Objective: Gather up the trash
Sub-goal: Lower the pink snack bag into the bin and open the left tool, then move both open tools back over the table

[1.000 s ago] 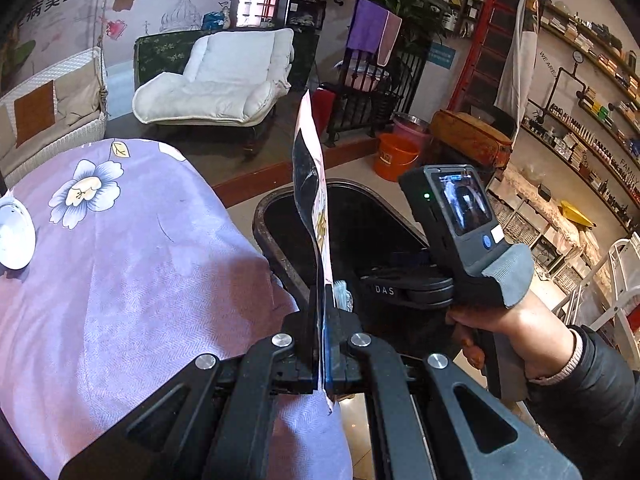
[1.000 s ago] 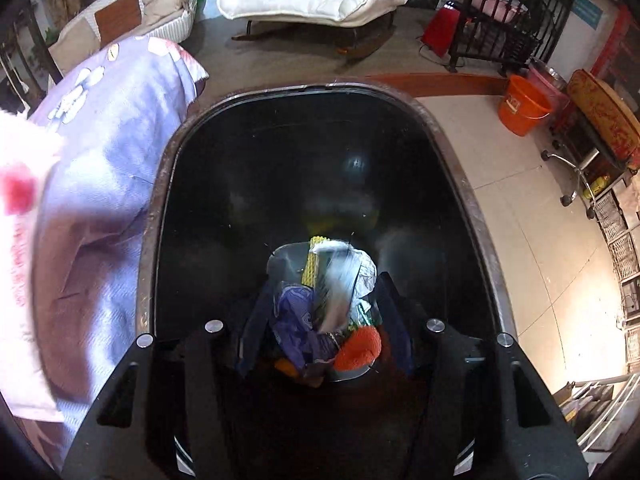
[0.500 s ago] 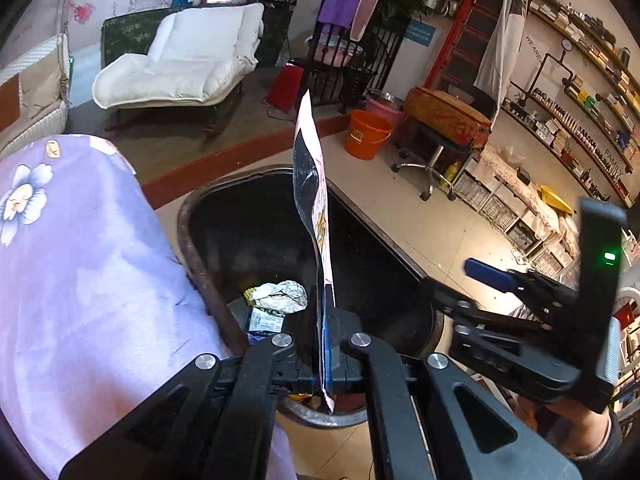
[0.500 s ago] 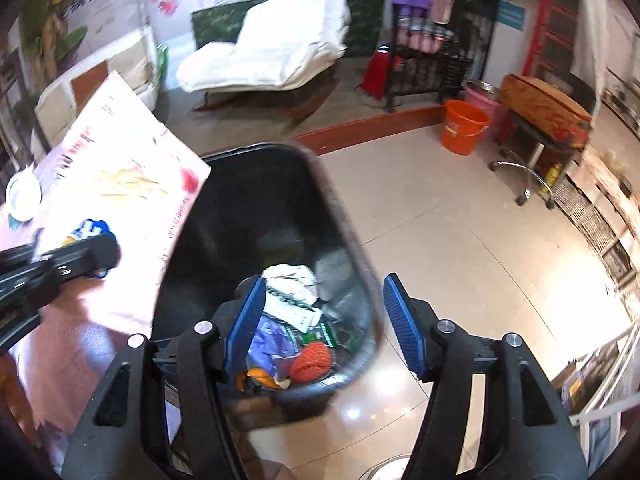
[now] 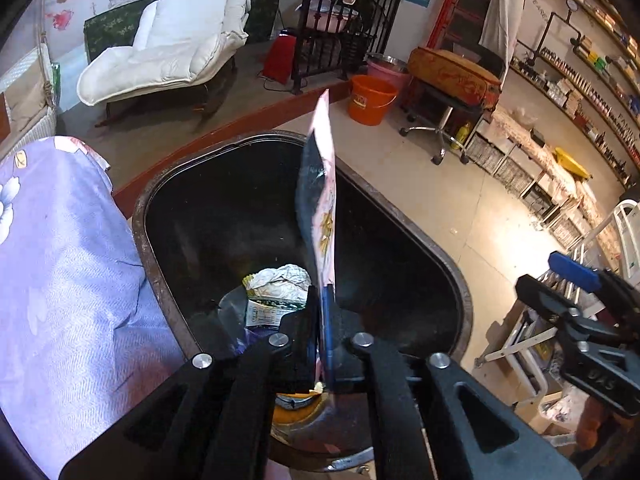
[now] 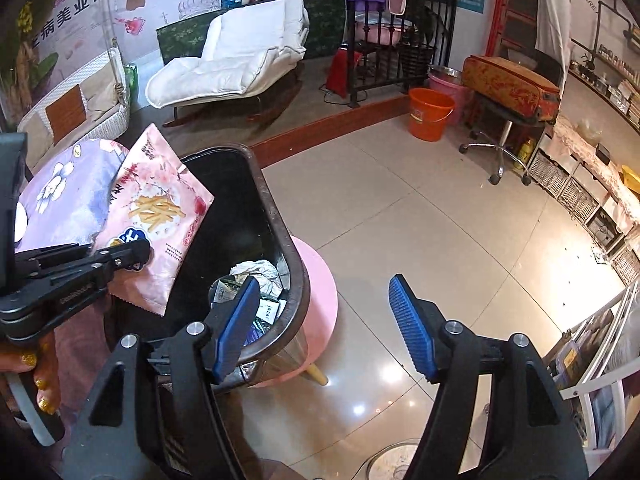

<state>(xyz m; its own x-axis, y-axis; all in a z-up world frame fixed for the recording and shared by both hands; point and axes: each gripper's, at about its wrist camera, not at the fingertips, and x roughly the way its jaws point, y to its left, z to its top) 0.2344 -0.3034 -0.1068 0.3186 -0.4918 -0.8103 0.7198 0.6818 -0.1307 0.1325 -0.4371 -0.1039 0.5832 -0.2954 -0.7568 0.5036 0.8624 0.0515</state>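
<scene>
We see the mouth of the black bin (image 5: 400, 216) wide open, with trash (image 5: 280, 280) piled only at its bottom. The purple-clothed tabletop (image 5: 60, 260) crowds its left rim, and a pink stool (image 6: 320, 288) sits against its right side. Right of that, the tiled floor (image 6: 440, 220) lies open up to the shelves (image 6: 580, 200).

From the left wrist we look steeply down, close over the black bin (image 5: 400, 216); from the right wrist we face down past its rim (image 6: 280, 232) onto tiled floor (image 6: 440, 240). Both views share the bin and white recliner (image 5: 168, 52)
</scene>
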